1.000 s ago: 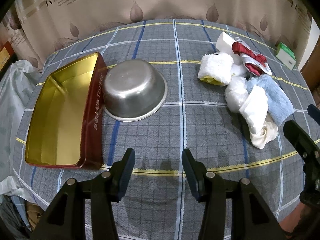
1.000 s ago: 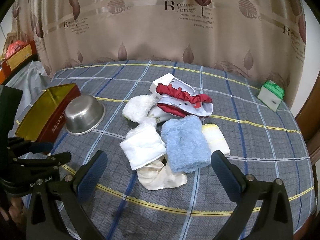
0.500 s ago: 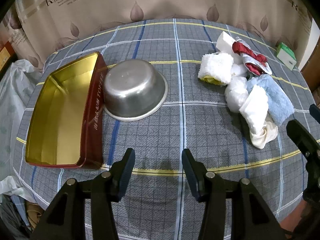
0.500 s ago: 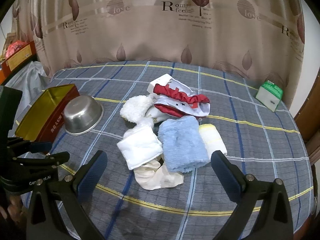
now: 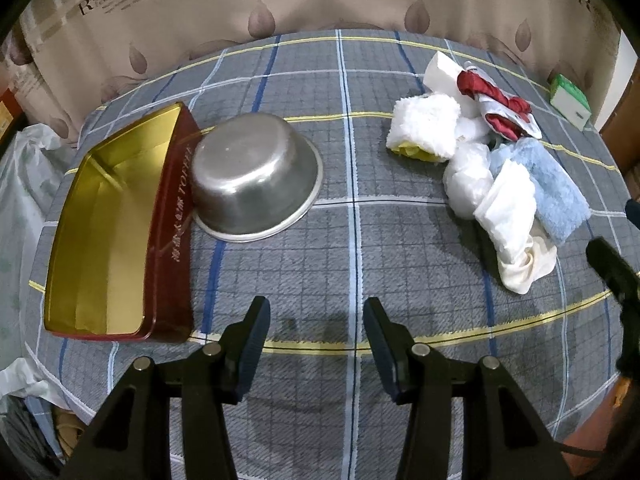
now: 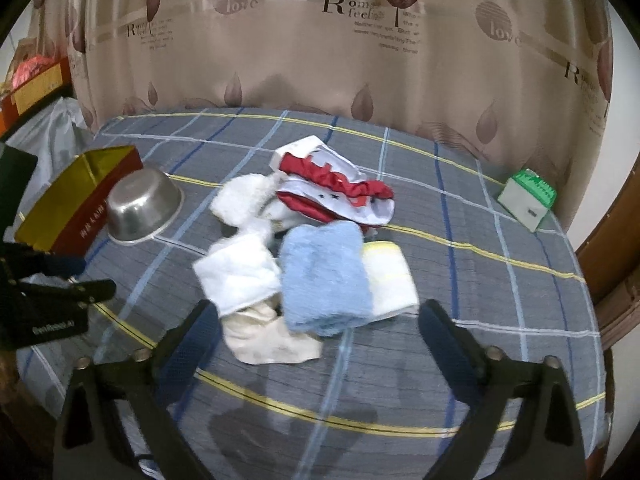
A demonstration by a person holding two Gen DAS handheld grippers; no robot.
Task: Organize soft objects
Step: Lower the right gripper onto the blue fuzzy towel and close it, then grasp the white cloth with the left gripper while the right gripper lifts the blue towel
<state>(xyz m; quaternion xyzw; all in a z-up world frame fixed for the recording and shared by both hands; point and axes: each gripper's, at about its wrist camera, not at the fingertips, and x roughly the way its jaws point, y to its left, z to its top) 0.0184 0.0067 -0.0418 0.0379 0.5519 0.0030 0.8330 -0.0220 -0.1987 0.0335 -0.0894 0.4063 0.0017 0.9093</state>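
I'm in a home, at a table under a grey plaid cloth (image 5: 352, 248). Behind it hangs a beige curtain (image 6: 360, 52) printed with leaves and "love". A steel bowl (image 5: 256, 184) and a gold-lined tin box (image 5: 108, 232) sit there.

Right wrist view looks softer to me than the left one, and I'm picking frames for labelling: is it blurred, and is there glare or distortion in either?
Right wrist view: motion-smeared, the white folded cloth and blue towel have soft edges. Left wrist view: sharp, with mild glare on the upturned steel bowl and gold tin. Both: strong fisheye bending, dark corners.
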